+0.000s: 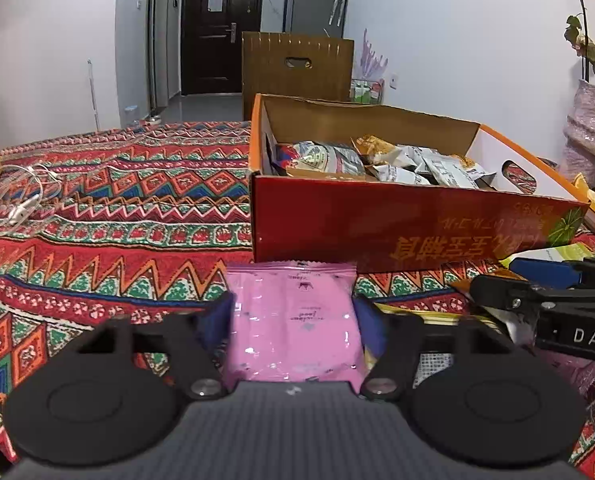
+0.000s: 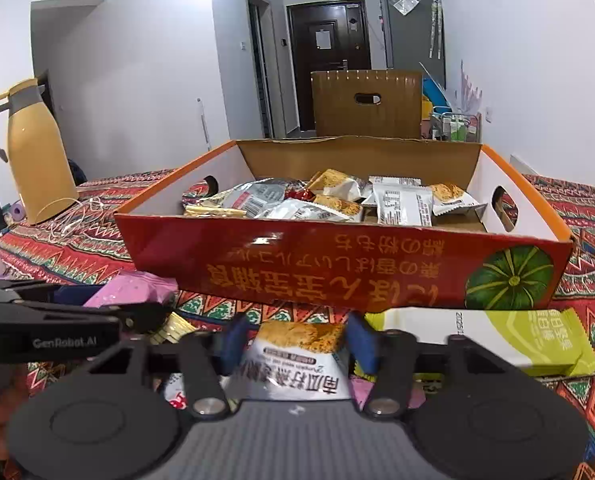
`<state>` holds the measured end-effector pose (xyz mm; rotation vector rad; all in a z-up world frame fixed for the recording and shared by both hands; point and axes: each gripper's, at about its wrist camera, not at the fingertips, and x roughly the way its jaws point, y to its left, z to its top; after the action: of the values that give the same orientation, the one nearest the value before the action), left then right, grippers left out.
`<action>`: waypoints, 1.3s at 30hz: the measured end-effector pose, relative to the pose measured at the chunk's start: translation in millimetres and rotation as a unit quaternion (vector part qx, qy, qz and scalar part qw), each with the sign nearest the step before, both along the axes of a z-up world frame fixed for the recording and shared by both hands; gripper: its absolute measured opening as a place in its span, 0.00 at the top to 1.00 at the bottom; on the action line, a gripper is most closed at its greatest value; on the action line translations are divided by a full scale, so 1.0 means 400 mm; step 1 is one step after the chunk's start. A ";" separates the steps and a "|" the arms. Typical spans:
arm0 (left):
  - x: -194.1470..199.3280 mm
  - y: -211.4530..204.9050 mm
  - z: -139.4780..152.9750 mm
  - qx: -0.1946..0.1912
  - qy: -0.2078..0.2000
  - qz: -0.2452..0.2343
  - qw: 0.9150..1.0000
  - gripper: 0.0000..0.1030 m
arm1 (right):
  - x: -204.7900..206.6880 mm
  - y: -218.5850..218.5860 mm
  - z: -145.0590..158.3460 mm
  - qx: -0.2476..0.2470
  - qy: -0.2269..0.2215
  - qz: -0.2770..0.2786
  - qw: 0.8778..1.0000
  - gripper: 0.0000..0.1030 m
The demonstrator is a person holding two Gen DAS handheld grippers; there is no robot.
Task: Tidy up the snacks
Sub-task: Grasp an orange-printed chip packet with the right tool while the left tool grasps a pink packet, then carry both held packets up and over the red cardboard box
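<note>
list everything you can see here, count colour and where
pink snack packet: 1, pink, between left tongs
white snack packet: 1, white with orange picture, between right tongs
red box: 1, red, orange rim, on patterned cloth, open
packets in box: many, silver, white, gold
green packet: 1, green and white, in front of box
thermos jug: 1, yellow, far left
white cable: 1, on cloth
brown chair: 1, behind box
left tongs: closed on pink packet
right tongs: closed on white packet

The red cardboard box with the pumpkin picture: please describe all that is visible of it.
The red cardboard box is an open, lidless tray with orange rims, brown inner back wall and oval handle holes in its white side walls. Its front shows upside-down yellow characters and a green pumpkin. It rests on the patterned cloth, partly filled with snack packets.
</note>
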<state>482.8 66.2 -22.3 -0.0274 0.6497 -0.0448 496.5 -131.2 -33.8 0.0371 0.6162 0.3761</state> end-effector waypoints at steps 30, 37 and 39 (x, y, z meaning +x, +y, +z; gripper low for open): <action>-0.064 -0.013 0.072 0.010 -0.057 0.007 0.998 0.40 | -0.060 -0.022 0.053 -0.004 -0.042 0.004 0.999 0.62; -0.112 -0.041 0.173 -0.022 -0.081 -0.002 0.996 0.40 | -0.119 -0.064 0.155 0.004 -0.102 -0.012 0.995 0.61; -0.124 -0.053 0.210 -0.022 -0.094 -0.008 0.995 0.40 | -0.132 -0.080 0.185 0.006 -0.114 -0.013 0.993 0.61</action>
<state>433.4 45.2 61.7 -0.0598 0.4602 -0.0771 443.7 -163.4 40.0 0.0140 0.3872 0.3528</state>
